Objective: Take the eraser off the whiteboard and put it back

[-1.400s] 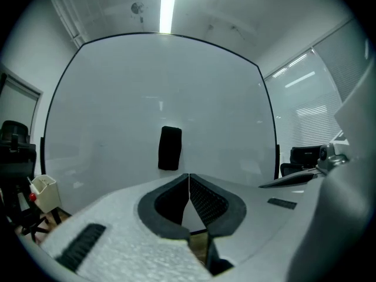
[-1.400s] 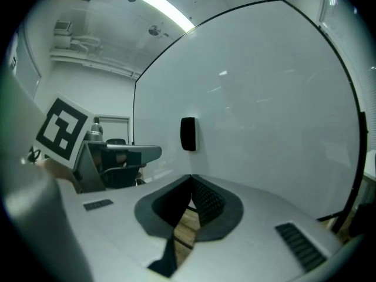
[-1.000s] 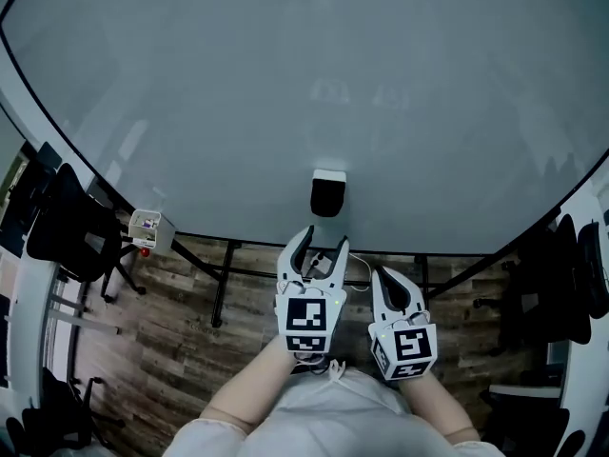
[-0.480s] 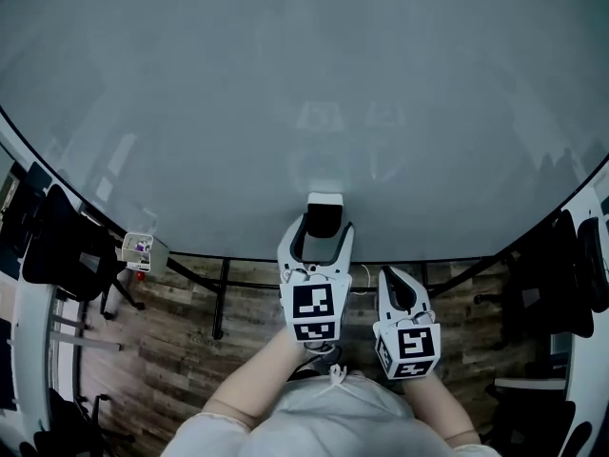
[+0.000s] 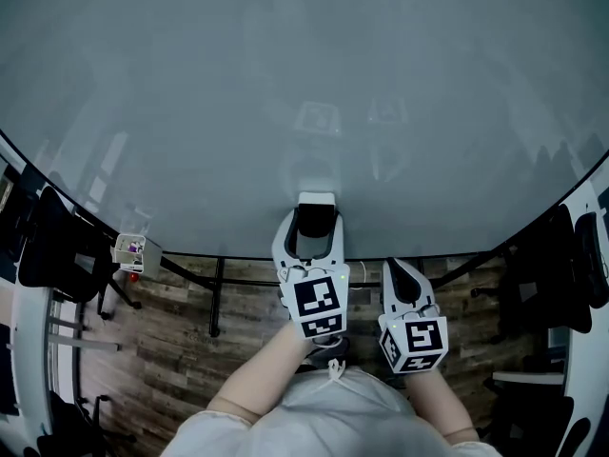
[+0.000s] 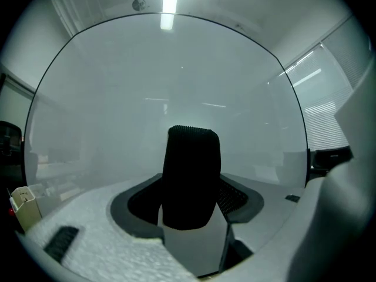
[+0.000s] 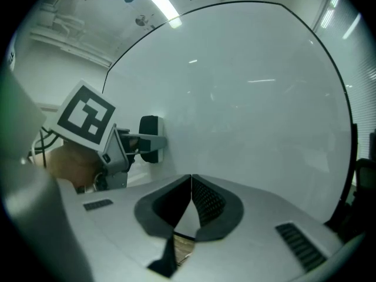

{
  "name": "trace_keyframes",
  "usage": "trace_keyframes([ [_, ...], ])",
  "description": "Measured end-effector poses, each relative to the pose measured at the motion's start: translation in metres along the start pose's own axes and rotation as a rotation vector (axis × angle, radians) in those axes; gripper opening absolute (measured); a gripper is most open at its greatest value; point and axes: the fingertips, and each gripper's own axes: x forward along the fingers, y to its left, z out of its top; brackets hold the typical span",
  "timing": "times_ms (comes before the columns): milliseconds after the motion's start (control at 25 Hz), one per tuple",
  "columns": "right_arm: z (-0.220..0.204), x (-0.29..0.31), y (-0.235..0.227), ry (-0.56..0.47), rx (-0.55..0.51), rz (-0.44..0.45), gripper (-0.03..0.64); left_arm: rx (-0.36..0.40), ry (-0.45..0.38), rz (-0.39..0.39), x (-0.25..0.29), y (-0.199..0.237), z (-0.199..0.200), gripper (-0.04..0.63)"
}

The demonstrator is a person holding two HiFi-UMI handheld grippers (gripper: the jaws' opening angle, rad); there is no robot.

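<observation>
Low on the whiteboard (image 5: 285,84), the eraser (image 6: 191,178) sits between the left gripper's (image 5: 313,225) wide-spread jaws, which have just been closing slightly (no pad clearly presses it). Just beside, the right gripper (image 7: 190,181) hovers empty, jaws together.

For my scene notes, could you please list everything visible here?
whiteboard: one, grey-white, fills upper view.
eraser: one, black on white base, low on the whiteboard.
box: one, white, beside board's lower-left edge.
chairs: at least two, black, left and right edges.
floor: one, brown wood planks, below the board.
left gripper: one, white, jaws apart, just been closing slightly, eraser between them.
right gripper: one, white, jaws shut, empty, right of the left gripper.
forearms: two, bare, bottom centre.
</observation>
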Motion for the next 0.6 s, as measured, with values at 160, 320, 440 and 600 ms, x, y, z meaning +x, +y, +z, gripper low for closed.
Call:
trace_keyframes([
  [160, 0.003, 0.000, 0.000, -0.009, -0.006, 0.003, 0.028, 0.009, -0.010, 0.010, 0.000, -0.001, 0.000, 0.272],
  [320, 0.001, -0.003, 0.003, -0.002, -0.012, 0.006, 0.028, 0.008, -0.003, -0.004, -0.001, -0.001, 0.001, 0.265],
  [440, -0.001, -0.005, 0.007, 0.001, -0.016, 0.011, 0.028, -0.011, 0.009, -0.034, -0.004, -0.001, 0.000, 0.261],
  [600, 0.000, -0.007, 0.014, -0.003, -0.024, 0.017, 0.028, -0.005, -0.004, -0.051, -0.013, 0.001, 0.005, 0.261],
])
